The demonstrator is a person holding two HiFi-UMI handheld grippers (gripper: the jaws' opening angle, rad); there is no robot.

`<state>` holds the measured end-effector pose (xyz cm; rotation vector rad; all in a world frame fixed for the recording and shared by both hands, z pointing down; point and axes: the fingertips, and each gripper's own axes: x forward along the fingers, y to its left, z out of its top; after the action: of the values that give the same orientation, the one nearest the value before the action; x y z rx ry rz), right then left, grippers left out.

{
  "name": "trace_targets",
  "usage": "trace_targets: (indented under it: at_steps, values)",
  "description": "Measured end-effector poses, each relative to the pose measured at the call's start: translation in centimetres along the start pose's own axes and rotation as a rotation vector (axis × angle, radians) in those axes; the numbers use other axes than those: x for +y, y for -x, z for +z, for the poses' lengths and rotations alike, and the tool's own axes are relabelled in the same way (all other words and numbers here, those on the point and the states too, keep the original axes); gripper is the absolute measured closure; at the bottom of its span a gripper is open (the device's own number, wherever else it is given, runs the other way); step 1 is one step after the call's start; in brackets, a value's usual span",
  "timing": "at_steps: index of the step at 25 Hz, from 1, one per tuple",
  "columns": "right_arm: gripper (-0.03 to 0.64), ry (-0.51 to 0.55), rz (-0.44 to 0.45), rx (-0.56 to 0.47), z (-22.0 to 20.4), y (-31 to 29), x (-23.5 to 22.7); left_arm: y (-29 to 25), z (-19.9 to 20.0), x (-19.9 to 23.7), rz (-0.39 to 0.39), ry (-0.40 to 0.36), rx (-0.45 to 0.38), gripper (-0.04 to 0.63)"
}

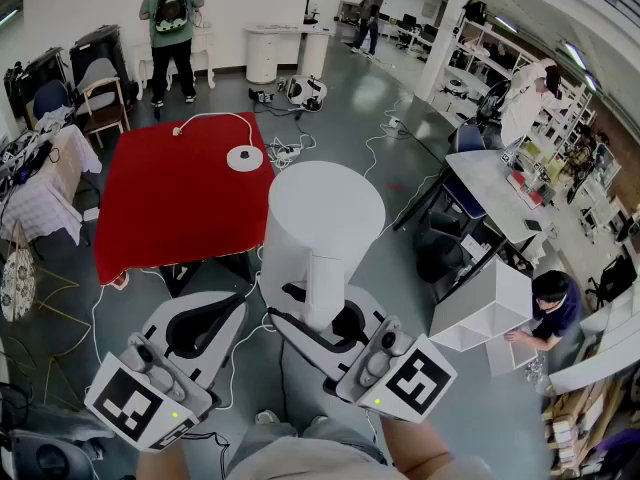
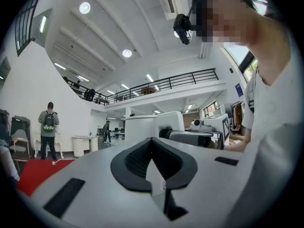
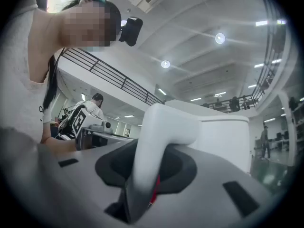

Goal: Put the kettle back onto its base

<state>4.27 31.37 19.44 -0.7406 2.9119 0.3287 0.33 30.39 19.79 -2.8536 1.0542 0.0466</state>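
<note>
I hold the kettle (image 1: 325, 218) upright by its handle (image 3: 161, 127) in my right gripper (image 1: 322, 320), ready to carry to its base (image 1: 244, 158) at eleven o'clock on the red table (image 1: 160, 208); my left gripper (image 1: 205, 320) is closed, empty.

Right gripper (image 1: 322, 316) holds white kettle (image 1: 325, 218); base (image 1: 244, 158) on red table (image 1: 165, 203).

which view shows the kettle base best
The head view: the round white base sits in full on the red table, cord attached. The left gripper view catches just a table corner; the right gripper view shows neither.
</note>
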Motion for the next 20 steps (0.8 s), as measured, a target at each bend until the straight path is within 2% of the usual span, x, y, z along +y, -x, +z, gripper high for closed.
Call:
trace_targets:
  at_steps: [7,11,20]
  values:
    - [0.506,-0.017,0.018,-0.014,-0.2,-0.7,-1.0,-0.9,-0.3,0.8,-0.001,0.025,0.01,0.588]
    - [0.506,-0.008,0.022,-0.022,-0.3,-1.5,-1.3,-0.9,-0.3,1.3,0.017,0.009,0.024,0.588]
    - [0.506,-0.019,0.022,-0.029,-0.6,-2.5,-1.6,-0.7,-1.0,2.7,0.01,0.023,0.02,0.588]
